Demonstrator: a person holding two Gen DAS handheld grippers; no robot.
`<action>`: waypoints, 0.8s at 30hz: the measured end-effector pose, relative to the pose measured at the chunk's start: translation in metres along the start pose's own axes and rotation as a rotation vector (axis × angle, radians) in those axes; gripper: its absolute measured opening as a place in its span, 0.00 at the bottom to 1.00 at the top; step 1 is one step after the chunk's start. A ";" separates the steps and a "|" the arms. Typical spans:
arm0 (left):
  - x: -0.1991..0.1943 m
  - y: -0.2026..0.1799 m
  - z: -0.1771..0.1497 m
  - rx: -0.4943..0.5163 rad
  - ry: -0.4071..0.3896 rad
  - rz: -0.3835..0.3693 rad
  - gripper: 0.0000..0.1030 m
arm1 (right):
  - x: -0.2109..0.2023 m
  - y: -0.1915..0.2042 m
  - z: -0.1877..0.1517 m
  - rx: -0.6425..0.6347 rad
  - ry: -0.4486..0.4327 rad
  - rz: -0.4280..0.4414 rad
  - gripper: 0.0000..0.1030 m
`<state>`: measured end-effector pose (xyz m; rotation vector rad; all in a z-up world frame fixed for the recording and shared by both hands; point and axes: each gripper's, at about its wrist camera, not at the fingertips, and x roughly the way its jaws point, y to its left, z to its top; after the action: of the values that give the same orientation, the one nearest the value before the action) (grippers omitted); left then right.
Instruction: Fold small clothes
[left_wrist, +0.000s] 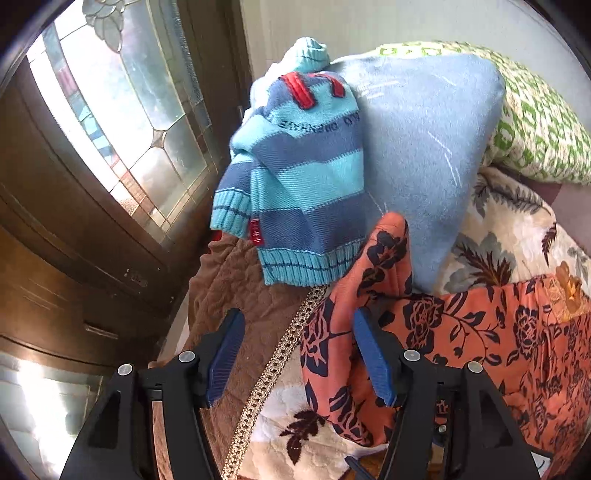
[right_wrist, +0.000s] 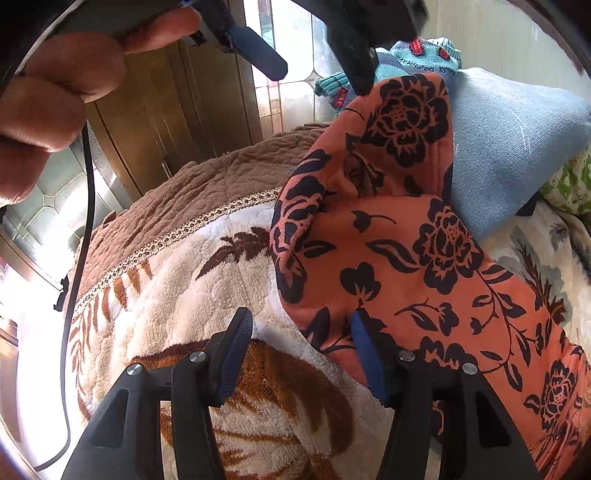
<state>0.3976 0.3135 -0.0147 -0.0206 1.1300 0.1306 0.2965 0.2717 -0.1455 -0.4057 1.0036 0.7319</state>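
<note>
An orange garment with black flowers (right_wrist: 406, 240) lies spread on a cream and brown blanket (right_wrist: 177, 295), one end riding up a light blue cushion (right_wrist: 517, 147). My right gripper (right_wrist: 302, 314) stands open at the garment's near left edge, its right finger over the cloth and its left over bare blanket. In the left wrist view my left gripper (left_wrist: 298, 314) is open too, straddling the orange garment's (left_wrist: 461, 332) far edge. The right wrist view shows the left gripper (right_wrist: 321, 79) above the raised end, held by a hand (right_wrist: 55, 92). A folded blue striped knit sweater (left_wrist: 306, 177) rests on the cushion.
A green patterned pillow (left_wrist: 535, 122) lies behind the blue cushion (left_wrist: 424, 147). A dark wooden door with leaded glass (left_wrist: 129, 110) stands close on the left of the bed. A black cable (right_wrist: 85, 221) hangs down at the left of the right wrist view.
</note>
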 end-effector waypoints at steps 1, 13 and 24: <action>0.007 -0.006 0.002 0.020 0.010 0.020 0.59 | 0.001 -0.001 0.001 0.005 -0.006 -0.006 0.55; 0.039 0.010 0.010 -0.139 0.066 -0.104 0.07 | -0.009 -0.021 0.003 0.086 -0.078 -0.036 0.05; -0.089 -0.051 -0.004 -0.185 -0.126 -0.376 0.06 | -0.141 -0.083 -0.055 0.330 -0.287 -0.036 0.05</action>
<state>0.3622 0.2545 0.0611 -0.3824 0.9682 -0.0984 0.2762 0.1286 -0.0515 -0.0297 0.8240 0.5597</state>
